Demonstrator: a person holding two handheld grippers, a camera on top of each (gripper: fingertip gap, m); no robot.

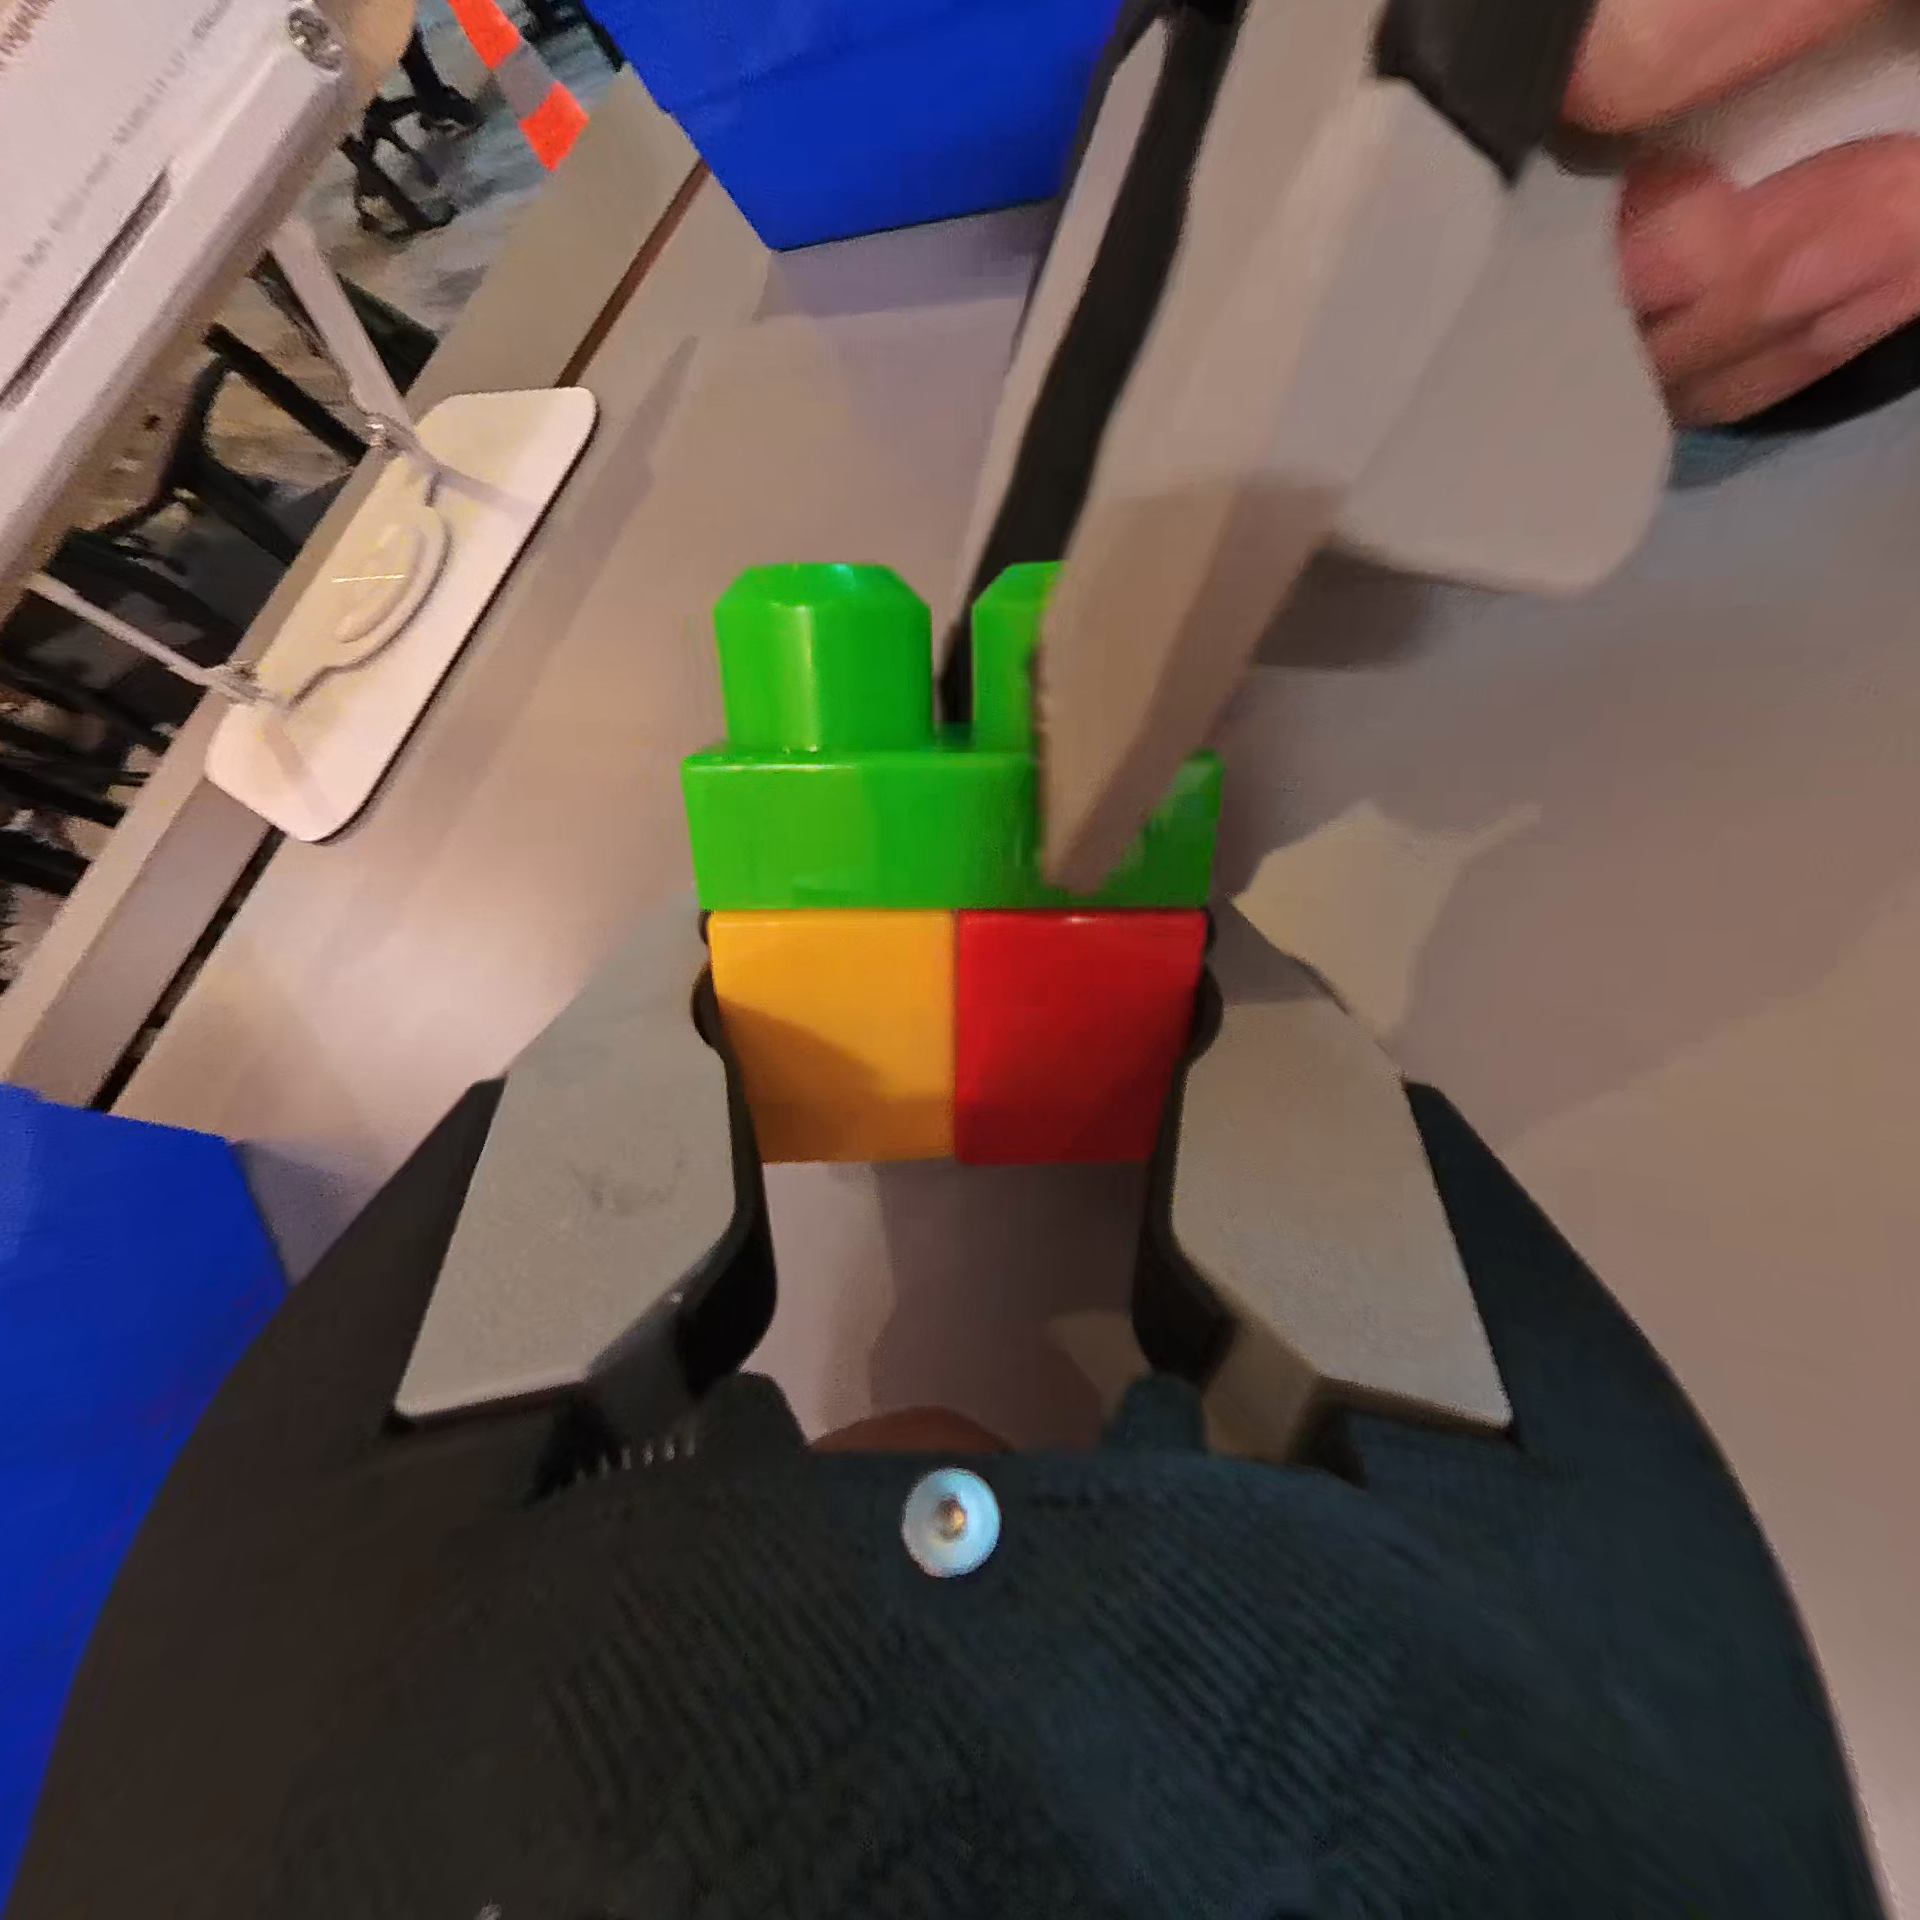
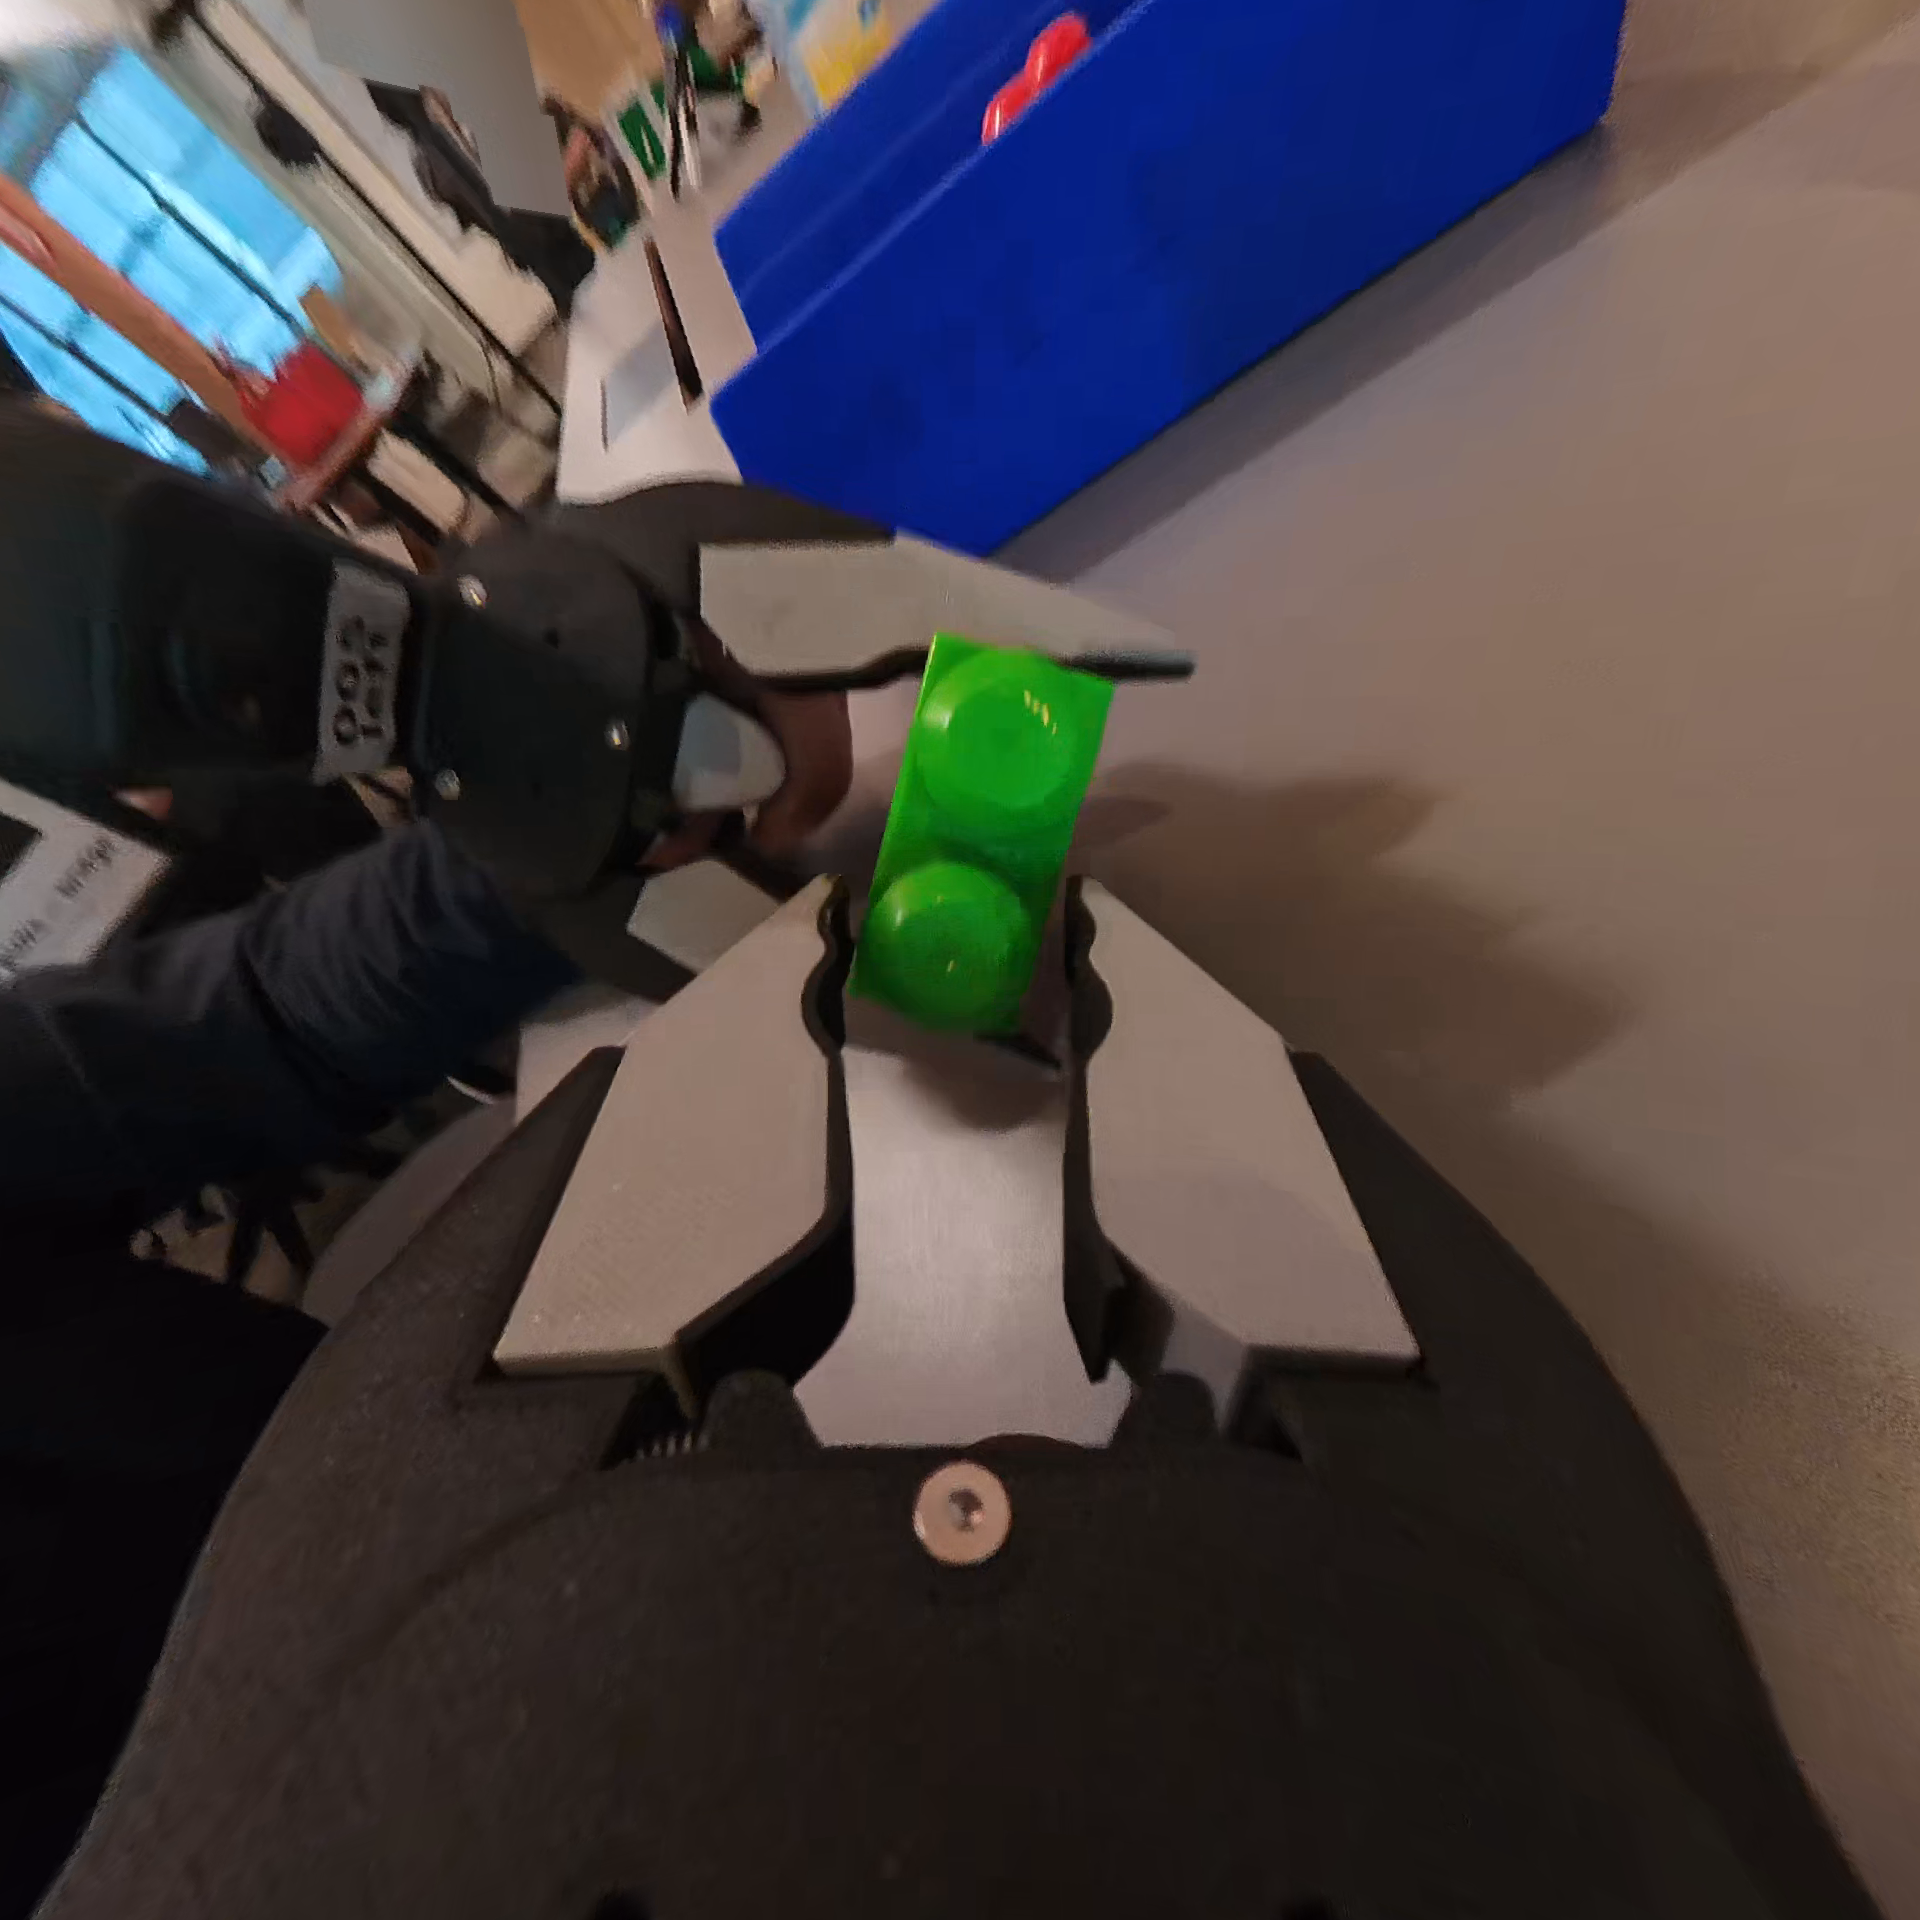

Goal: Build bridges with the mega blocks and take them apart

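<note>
We see the left gripper point(image 1: 954, 1023) clamped on the yellow block point(image 1: 836, 1039) and red block point(image 1: 1070, 1039), which sit side by side directly beneath the green block point(image 1: 873, 831) that spans both. The right gripper point(image 2: 951, 961) is closed around the green block's point(image 2: 971, 831) end nearest it, one fingertip point(image 1: 1101, 790) lying across that block's front face. The stack sits above the grey counter point(image 2: 1558, 623), with a blue bin point(image 2: 1091, 312) beyond the green block.
</note>
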